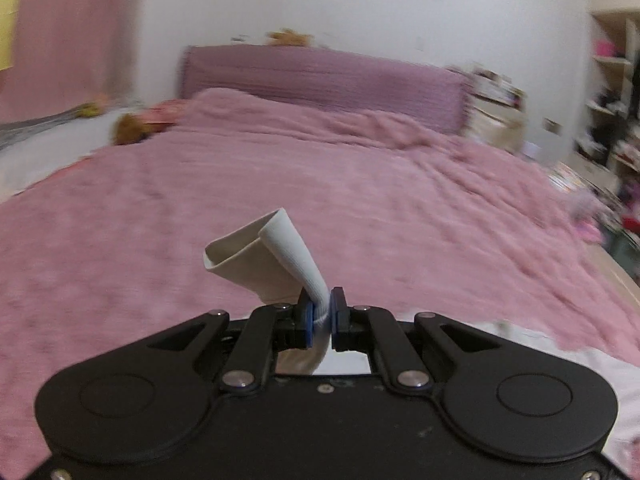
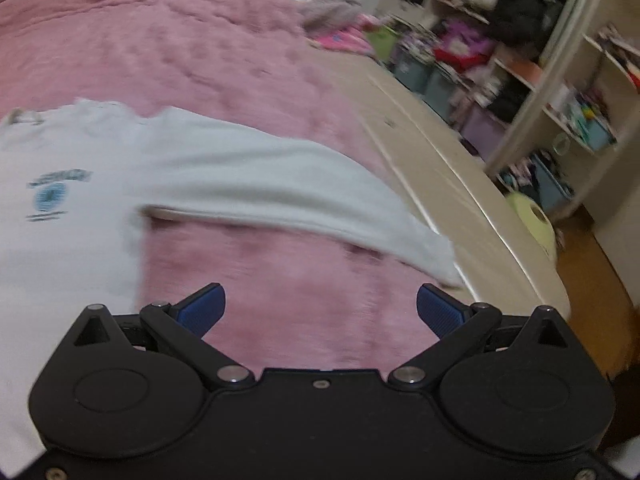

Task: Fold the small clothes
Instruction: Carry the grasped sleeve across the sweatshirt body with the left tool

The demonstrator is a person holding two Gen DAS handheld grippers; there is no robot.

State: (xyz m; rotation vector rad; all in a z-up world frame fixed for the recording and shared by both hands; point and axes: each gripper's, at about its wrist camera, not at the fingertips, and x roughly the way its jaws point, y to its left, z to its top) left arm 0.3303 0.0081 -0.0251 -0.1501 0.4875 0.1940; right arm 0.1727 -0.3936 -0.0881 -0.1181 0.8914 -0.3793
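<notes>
Our left gripper (image 1: 322, 312) has its fingers clamped on a ribbed cuff of the white shirt (image 1: 266, 258), which sticks up above the pink bedspread (image 1: 360, 184). Our right gripper (image 2: 320, 312) hangs with fingers spread wide and nothing between them, over the bedspread, near the shirt's outstretched sleeve (image 2: 288, 196) (a blurred teal print (image 2: 52, 194) shows on the chest).
</notes>
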